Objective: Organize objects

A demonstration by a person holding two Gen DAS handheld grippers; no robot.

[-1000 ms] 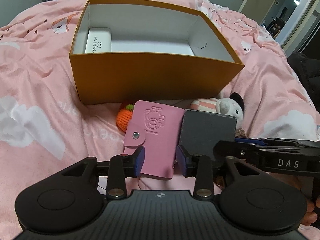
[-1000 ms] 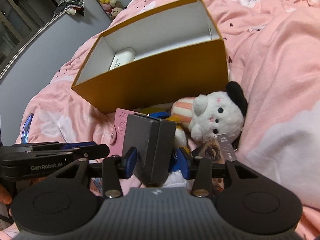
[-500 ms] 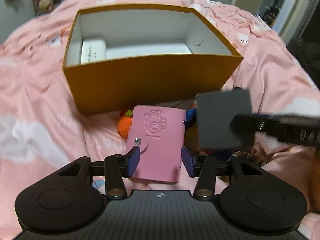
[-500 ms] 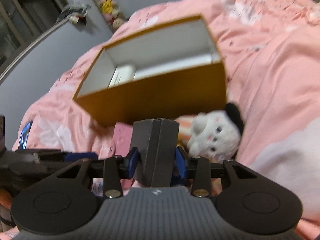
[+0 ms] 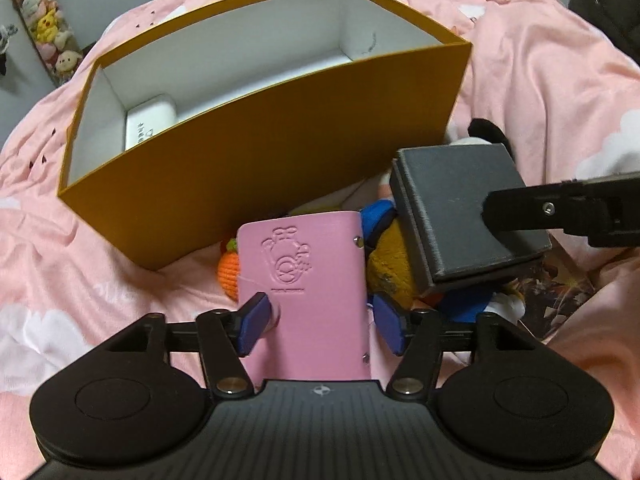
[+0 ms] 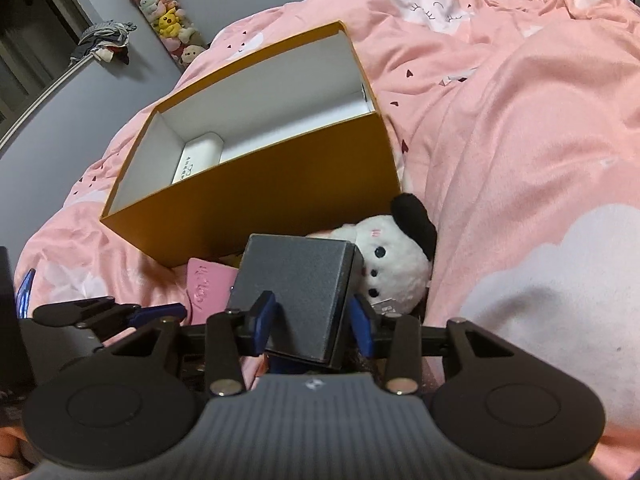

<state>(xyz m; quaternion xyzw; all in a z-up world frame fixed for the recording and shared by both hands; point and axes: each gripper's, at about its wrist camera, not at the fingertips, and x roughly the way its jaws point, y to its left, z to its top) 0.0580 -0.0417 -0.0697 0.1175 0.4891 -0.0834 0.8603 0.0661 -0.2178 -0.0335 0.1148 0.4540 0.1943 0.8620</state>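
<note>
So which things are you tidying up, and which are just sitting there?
For tidying:
- pink leather card holder, in the left tongs
- dark grey square box, in the right tongs
- open orange cardboard box
- white plush toy with black ear
- orange knitted toy

Just sitting there:
- pink cloud-print bedspread
- shelf of plush toys

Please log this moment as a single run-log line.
left gripper: shut on pink card holder | right gripper: shut on dark grey box | both lifted before orange box | white case inside
</note>
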